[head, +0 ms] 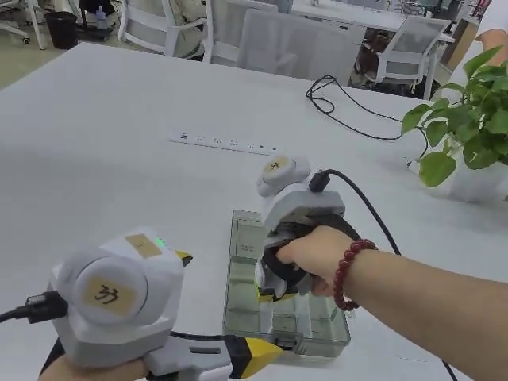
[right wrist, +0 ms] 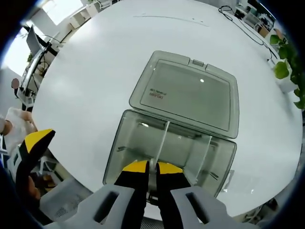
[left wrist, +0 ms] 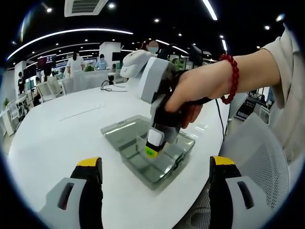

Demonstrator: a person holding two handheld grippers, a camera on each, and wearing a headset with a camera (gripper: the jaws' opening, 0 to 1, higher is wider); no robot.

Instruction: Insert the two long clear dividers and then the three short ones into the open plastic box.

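Plastic box (right wrist: 131,143) lies open on the white table (head: 119,143), close to its near edge and a little right of centre, with the lid (right wrist: 186,90) folded flat on the far side.

The right gripper (right wrist: 152,168), carried by a hand (head: 317,258), points down into the tray at its near wall. In the right gripper view its jaws stand almost together, pinching the near end of a clear divider (right wrist: 162,140) that runs from the near wall toward the hinge side. A second clear wall (right wrist: 206,151) seems to stand in the tray to the right of it, though the plastic is too transparent to be sure.

The left gripper (left wrist: 155,161) hangs to the near left of the box, jaws spread wide and holding nothing.

Step in hand, as judged: seating an upright divider in the tray, probably one of the two long ones, since it spans wall to wall. Whether it sits fully in its grooves cannot be told.

The next move calls for pressing the divider straight down until both ends are home, then parting the jaws without tilting the piece. The free gripper could steady the box wall meanwhile.
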